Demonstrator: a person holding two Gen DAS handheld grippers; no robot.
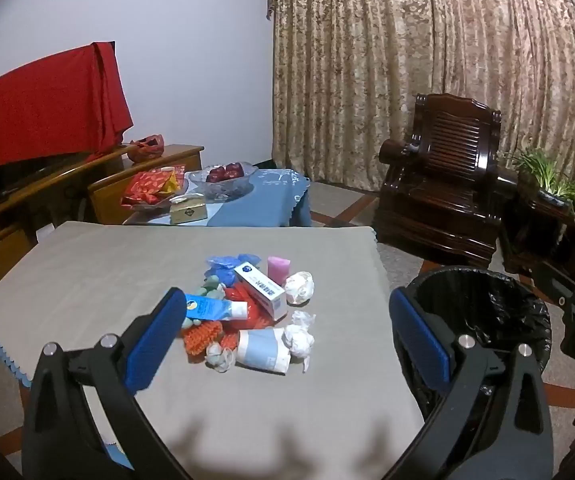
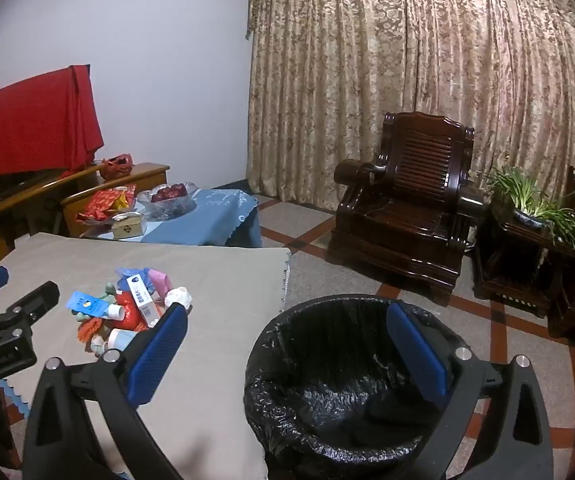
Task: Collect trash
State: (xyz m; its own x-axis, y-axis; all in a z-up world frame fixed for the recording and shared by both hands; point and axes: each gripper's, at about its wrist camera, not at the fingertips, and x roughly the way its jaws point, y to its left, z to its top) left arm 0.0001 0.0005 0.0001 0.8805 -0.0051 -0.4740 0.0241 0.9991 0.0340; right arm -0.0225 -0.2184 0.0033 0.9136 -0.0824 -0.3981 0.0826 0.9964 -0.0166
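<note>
A pile of trash (image 1: 253,312) lies in the middle of the grey-clothed table (image 1: 87,272): a blue tube, a white box, a pink cup, crumpled tissues, red wrappers and a pale blue paper cup. My left gripper (image 1: 287,332) is open and empty above the table's near side, short of the pile. A bin with a black bag (image 2: 343,380) stands on the floor right of the table; it also shows in the left wrist view (image 1: 483,312). My right gripper (image 2: 287,344) is open and empty above the bin's near rim. The pile also shows in the right wrist view (image 2: 127,308).
A blue-clothed side table (image 1: 255,200) with a glass fruit bowl (image 1: 223,178) and a tissue box stands behind. A dark wooden armchair (image 2: 407,208) and a potted plant (image 2: 535,204) stand at the right. A wooden cabinet with red cloth (image 1: 39,120) is at the left.
</note>
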